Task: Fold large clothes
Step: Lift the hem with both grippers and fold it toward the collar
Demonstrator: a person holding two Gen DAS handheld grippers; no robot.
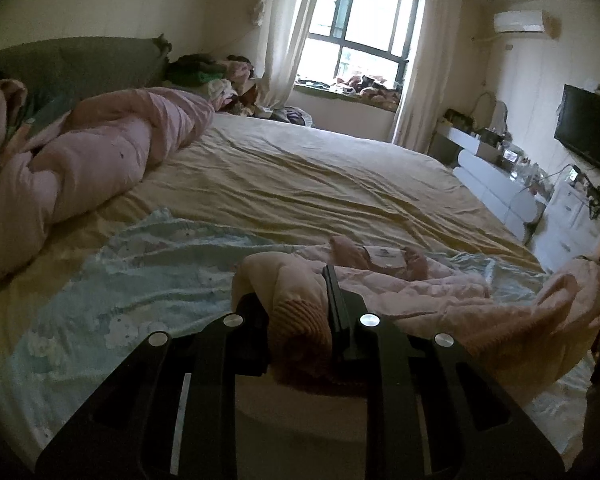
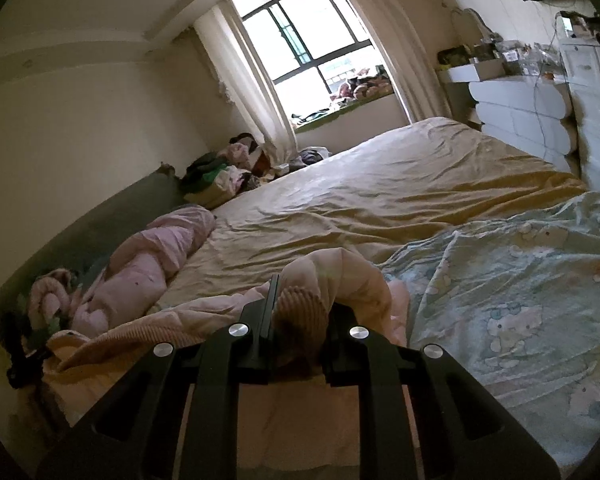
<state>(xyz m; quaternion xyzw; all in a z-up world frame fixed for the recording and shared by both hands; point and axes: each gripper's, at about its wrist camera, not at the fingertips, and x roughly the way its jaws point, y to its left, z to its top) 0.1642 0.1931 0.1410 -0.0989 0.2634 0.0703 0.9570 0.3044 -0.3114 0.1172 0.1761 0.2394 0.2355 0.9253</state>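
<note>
Pink ribbed cuffs of the padded jacket (image 1: 420,292) are sitting pinched in both the left gripper (image 1: 300,320) and right gripper (image 2: 300,312); folding is barely starting, the garment still lying rumpled on the bed (image 1: 300,168).

left gripper (image 1: 300,308) jaws nearly closed, clamped on a ribbed cuff of the pink garment (image 1: 420,300) — pitched down toward the bed; right gripper (image 2: 300,312) same state, pinching the other ribbed cuff — tilted down less steeply, both black finger pairs squeezing fabric bunched between them
</note>
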